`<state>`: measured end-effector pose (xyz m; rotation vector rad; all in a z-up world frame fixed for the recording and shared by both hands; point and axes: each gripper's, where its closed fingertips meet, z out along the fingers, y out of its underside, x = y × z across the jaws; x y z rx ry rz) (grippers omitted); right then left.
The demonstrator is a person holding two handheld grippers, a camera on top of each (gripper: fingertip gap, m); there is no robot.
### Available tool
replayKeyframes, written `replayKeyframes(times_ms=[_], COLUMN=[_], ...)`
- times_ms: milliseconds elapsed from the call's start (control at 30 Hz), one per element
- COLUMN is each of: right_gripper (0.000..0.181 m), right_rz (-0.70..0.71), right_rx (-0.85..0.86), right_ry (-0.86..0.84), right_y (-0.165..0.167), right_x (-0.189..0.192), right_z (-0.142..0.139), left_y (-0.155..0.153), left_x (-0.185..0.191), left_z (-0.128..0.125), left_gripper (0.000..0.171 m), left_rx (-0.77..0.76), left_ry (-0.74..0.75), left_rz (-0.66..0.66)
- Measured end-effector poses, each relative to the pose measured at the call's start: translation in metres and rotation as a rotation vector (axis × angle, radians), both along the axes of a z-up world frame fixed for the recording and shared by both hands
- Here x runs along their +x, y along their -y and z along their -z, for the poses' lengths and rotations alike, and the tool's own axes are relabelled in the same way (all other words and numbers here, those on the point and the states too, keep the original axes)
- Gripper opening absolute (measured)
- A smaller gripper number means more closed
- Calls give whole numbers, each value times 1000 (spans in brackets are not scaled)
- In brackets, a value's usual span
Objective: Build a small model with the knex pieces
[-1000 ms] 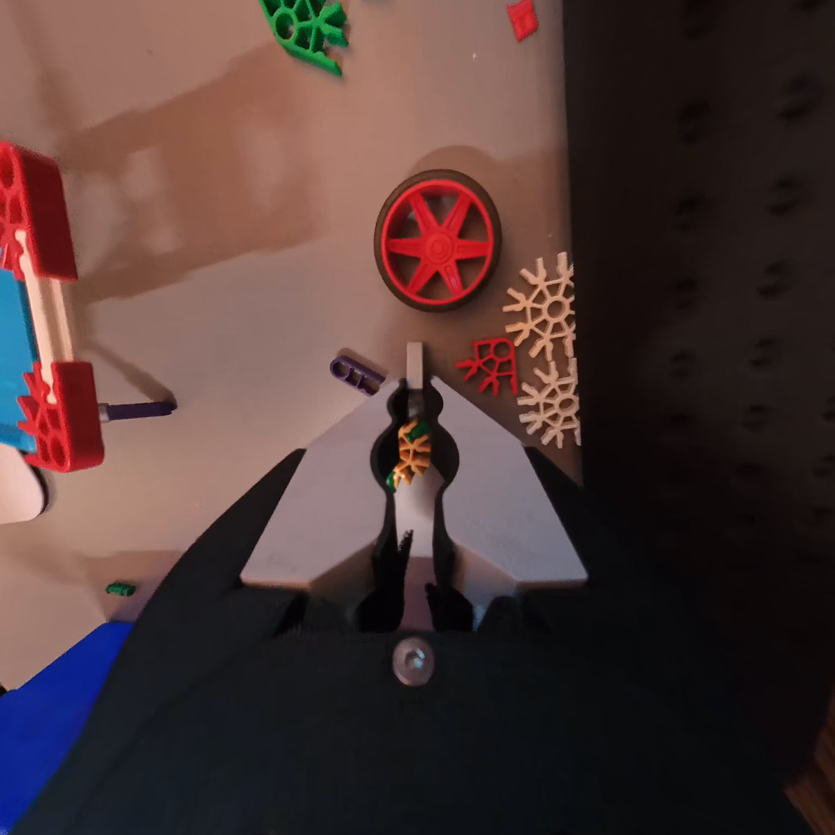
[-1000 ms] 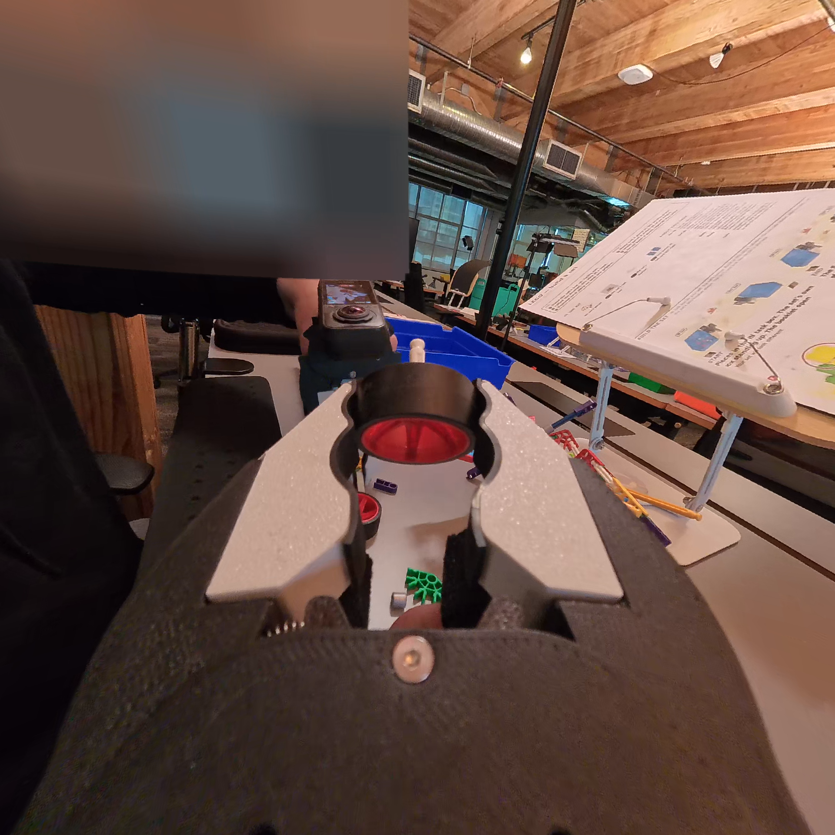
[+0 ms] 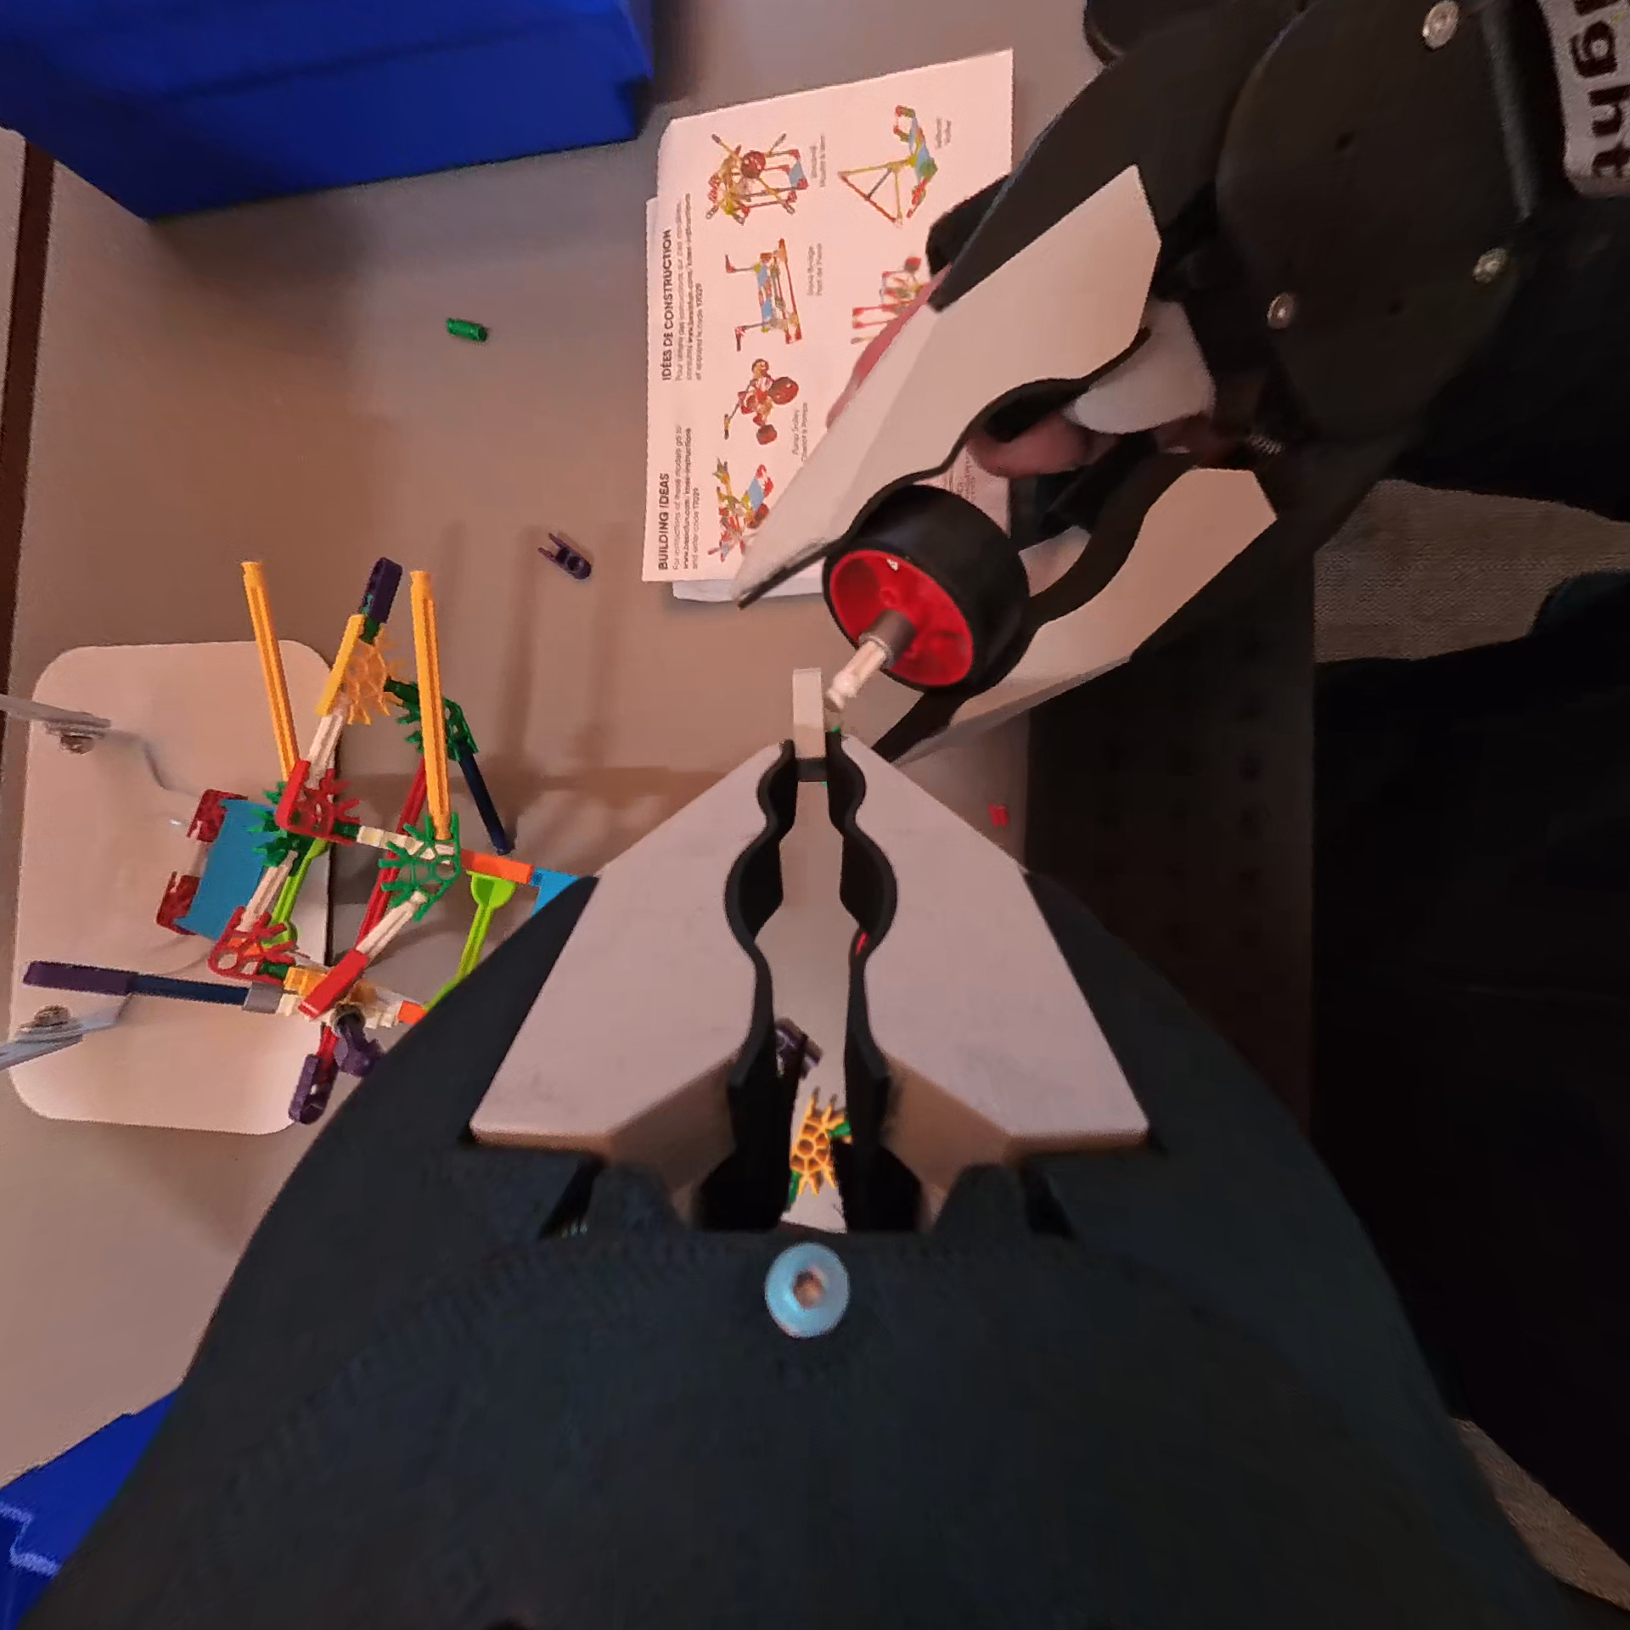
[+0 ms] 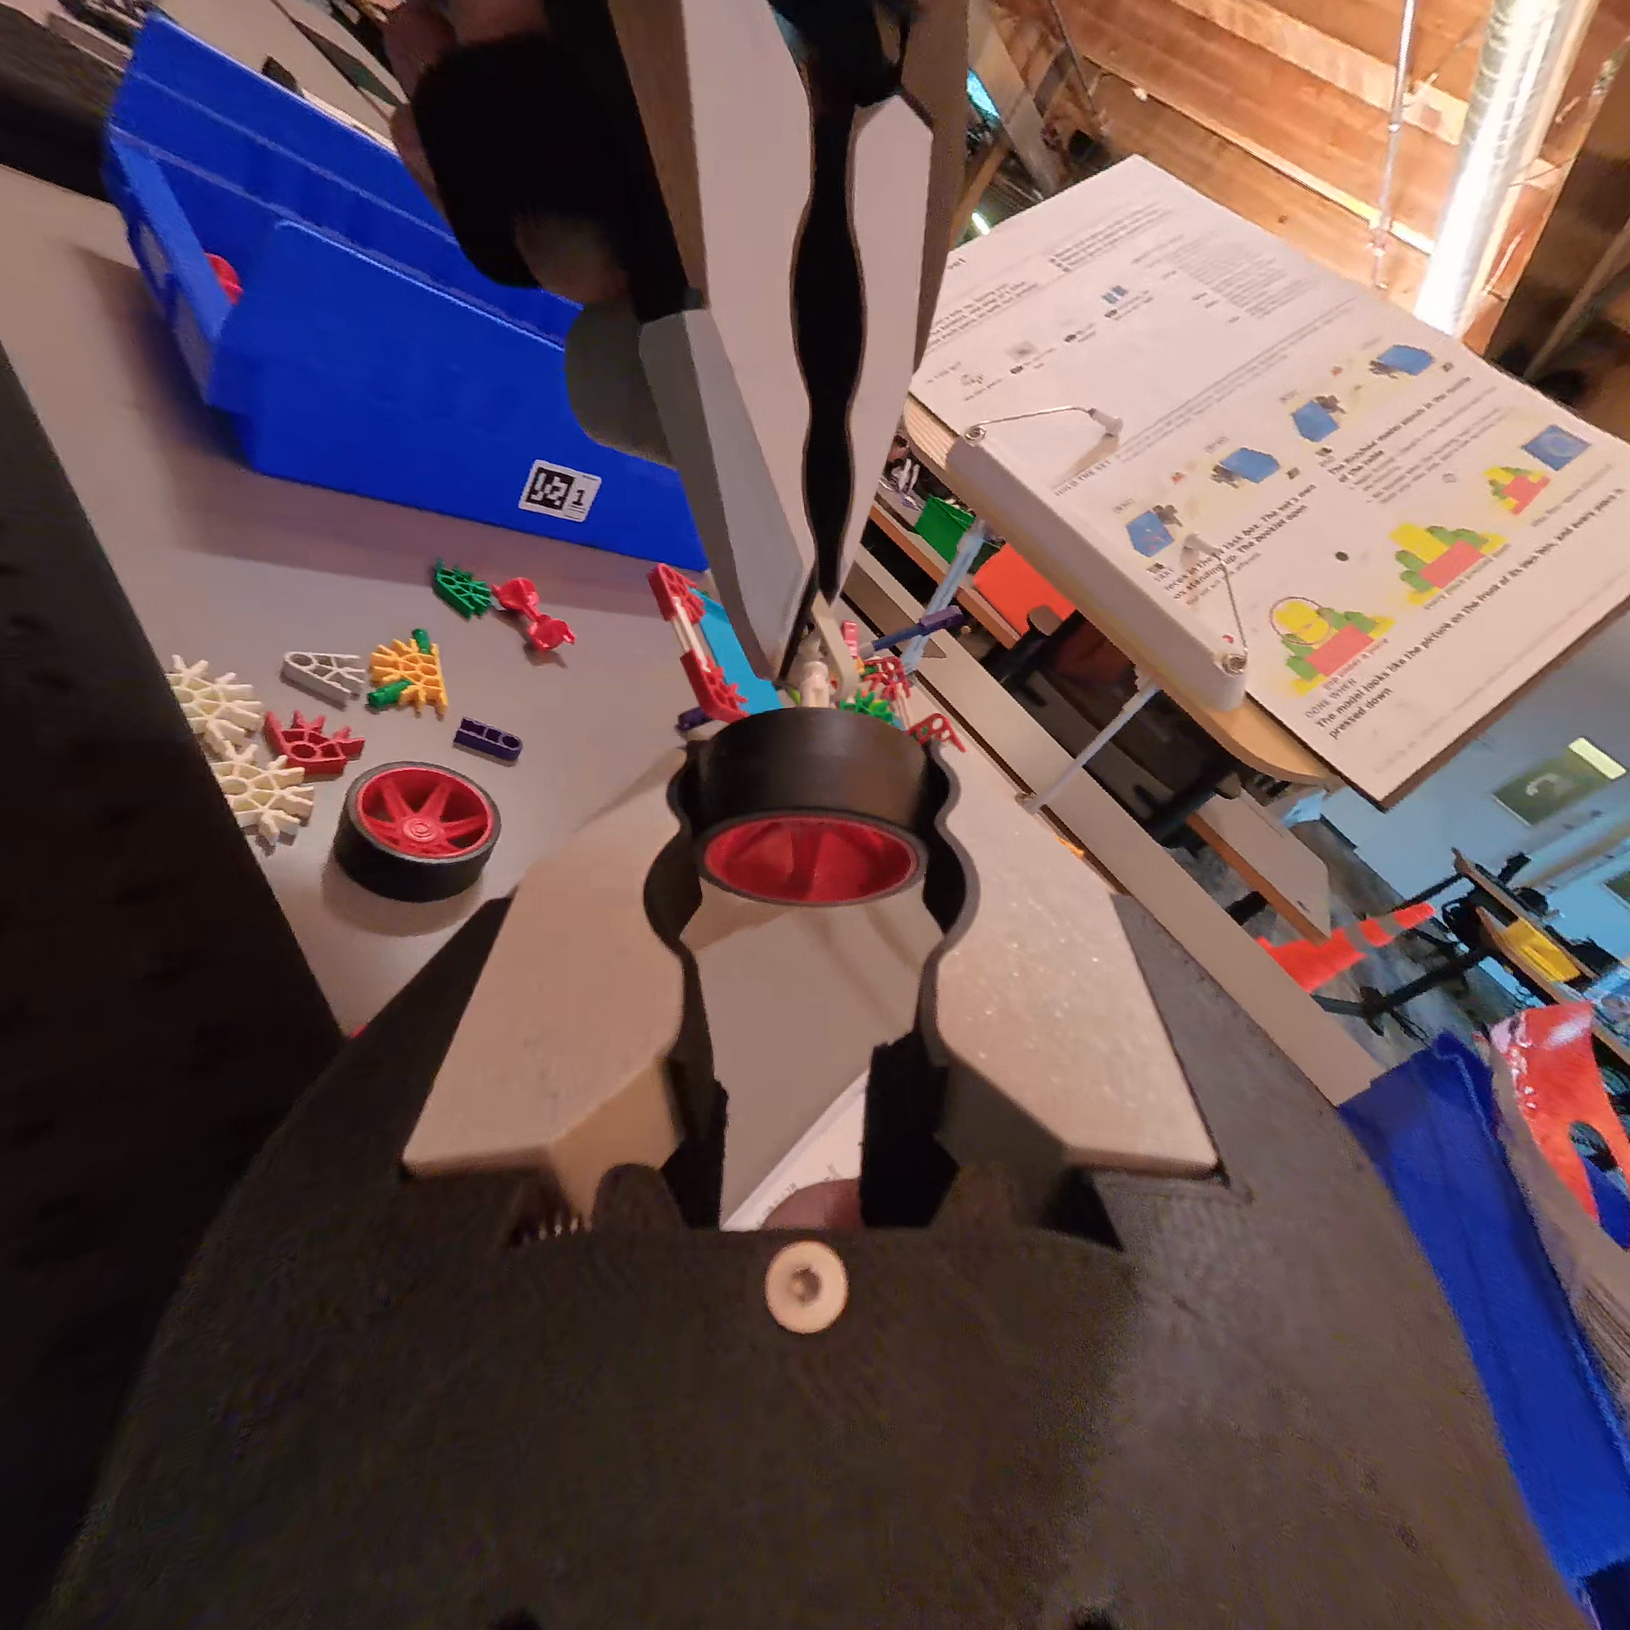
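A black rubber tyre on a red plastic hub (image 4: pixel 811 820) sits between pale grey gripper fingers (image 4: pixel 564 997) with black linings. Left of it lie a second red-spoked black wheel (image 4: pixel 416 829), cream snowflake connectors (image 4: pixel 216 701), a yellow connector (image 4: pixel 410 675) and a blue plastic bin (image 4: pixel 370 370).

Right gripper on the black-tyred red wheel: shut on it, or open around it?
Shut on it. The right gripper has both grey fingers pressed against the black-tyred red wheel, lifted off the grey table.
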<state>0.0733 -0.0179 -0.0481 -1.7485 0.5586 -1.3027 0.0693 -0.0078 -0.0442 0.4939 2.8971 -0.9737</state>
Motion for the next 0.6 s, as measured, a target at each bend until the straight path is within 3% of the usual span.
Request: replayKeyframes(times_ms=[400,600], right_gripper=[46,46], right_rz=[195,228], right_rx=[-89,-174], right_ry=[30,40], right_y=[23,21], right_x=[10,13], right_z=[0,4], left_y=[15,20], left_x=[-2,-11], left_z=[1,8], left_gripper=[7,0], left_rx=[-19,27], left_ry=[95,290], left_rz=[-68,15])
